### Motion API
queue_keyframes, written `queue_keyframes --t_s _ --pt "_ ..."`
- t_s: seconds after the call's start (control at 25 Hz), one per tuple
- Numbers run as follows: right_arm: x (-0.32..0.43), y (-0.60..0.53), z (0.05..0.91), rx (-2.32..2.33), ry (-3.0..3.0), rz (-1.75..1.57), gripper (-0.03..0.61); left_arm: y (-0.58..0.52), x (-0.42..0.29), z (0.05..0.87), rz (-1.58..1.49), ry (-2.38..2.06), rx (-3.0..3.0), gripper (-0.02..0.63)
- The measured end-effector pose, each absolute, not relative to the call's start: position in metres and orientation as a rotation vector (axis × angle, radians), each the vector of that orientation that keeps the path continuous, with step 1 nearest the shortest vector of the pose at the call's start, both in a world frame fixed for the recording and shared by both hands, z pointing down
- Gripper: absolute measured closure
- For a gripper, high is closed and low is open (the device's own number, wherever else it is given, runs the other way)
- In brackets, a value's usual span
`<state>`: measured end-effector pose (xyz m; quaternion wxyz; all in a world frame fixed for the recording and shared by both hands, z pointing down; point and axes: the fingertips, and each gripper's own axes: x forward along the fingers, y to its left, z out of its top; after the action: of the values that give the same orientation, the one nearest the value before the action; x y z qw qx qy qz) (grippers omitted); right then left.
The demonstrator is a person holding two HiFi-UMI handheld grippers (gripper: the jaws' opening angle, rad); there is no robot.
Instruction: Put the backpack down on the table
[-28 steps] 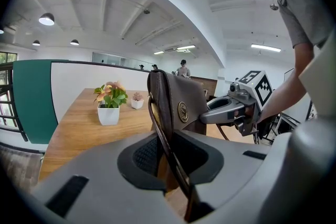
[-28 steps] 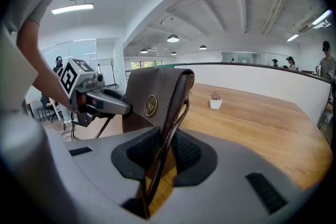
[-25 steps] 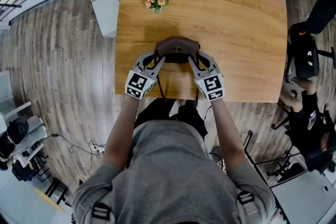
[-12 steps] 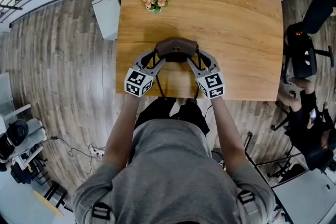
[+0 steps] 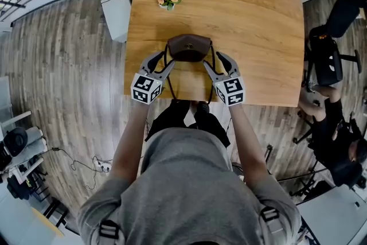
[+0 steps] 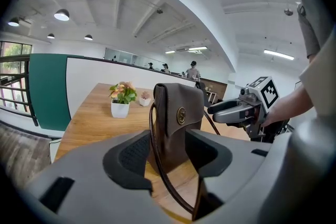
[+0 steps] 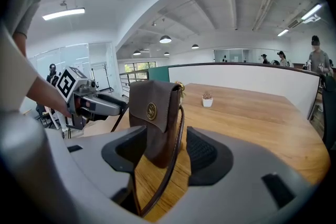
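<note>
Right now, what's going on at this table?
A person holds a claw in each hand. The brown backpack stands upright on the wooden table, already set down. The left claw and right claw have just been opening; both stand open beside it, gripping nothing, with its straps running between their jaws.

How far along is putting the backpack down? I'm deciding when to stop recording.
Done: the backpack stands upright on the table. In hand: the left gripper and right gripper have just been opening their jaws, now apart and pressing nothing, though a strap runs between each pair. Left: draw both clear of the straps.
</note>
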<state>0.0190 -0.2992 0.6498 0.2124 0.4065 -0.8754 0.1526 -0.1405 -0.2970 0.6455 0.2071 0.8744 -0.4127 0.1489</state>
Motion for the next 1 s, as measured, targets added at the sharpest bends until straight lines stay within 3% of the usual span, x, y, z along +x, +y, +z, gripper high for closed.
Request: queue_keyframes --t_s 0.36,0.56,0.72,1.0 --pt "0.033 -0.264 0.627 1.059 -2.458 0.364 0.394 -0.264 -0.146 0.623 0.359 -1.259 2.39 0.411" --pt "0.046 -0.235 0.617 1.042 -2.494 0.375 0.495 -0.239 -0.14 0.613 0.36 -1.287 2.403 0.563" --pt "0.061 -0.216 0.613 1.028 -2.502 0.366 0.551 -0.224 -0.128 0.601 0.375 -1.308 2.423 0.588" --pt "0.084 -0.193 0.599 1.024 -2.526 0.349 0.558 -0.2 -0.091 0.574 0.372 -1.283 2.466 0.591"
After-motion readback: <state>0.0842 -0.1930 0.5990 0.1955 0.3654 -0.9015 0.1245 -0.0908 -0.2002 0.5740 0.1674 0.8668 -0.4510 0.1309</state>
